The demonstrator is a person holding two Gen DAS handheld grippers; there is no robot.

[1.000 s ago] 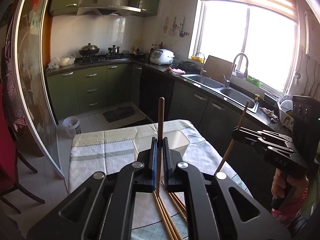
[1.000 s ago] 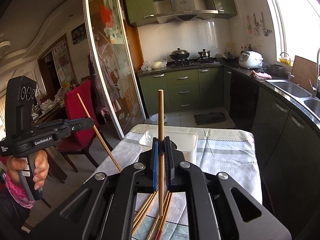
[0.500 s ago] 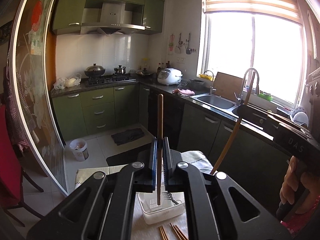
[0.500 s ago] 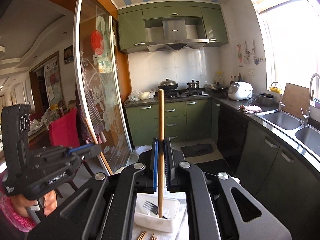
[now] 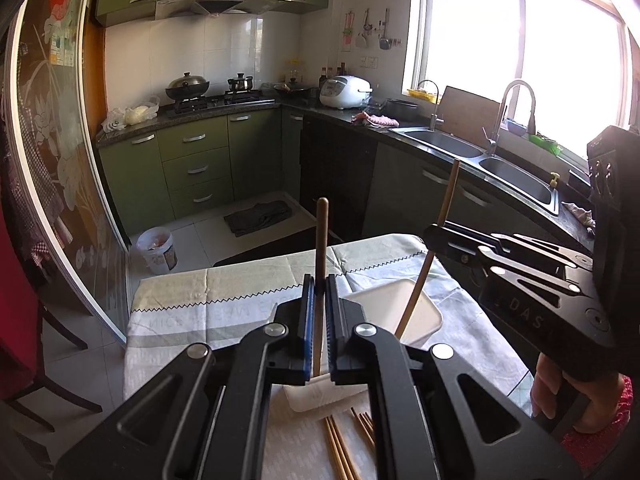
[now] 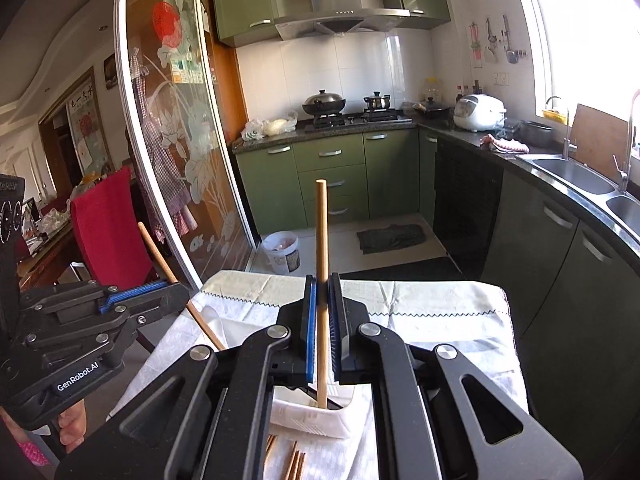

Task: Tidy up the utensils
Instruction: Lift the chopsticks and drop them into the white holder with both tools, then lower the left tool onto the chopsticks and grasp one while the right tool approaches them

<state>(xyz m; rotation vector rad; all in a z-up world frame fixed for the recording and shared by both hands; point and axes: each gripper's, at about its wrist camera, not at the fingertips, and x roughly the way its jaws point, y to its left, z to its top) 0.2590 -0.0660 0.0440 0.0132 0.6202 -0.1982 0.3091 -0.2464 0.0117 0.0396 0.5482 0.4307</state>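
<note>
The left gripper (image 5: pixel 320 312) pinches a dark chopstick (image 5: pixel 321 240) upright; the right gripper (image 6: pixel 322 316) clamps a pale chopstick (image 6: pixel 321 240) upright, both fingers closed tight. Both lower tips hang over the white tray (image 5: pixel 416 312) mid-bench (image 5: pixel 200 304); loose chopsticks (image 5: pixel 340 448) lie nearer, cloth beyond is bare.

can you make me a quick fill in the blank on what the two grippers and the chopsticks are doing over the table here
1. Each gripper is shut on a single ____.
2. The left gripper holds its chopstick above a white plastic ____.
3. The spare chopsticks lie on the ____, on the near side of the container.
4. The right gripper carries its chopstick standing nearly ____.

Missing words: chopstick; container; tablecloth; upright
</note>
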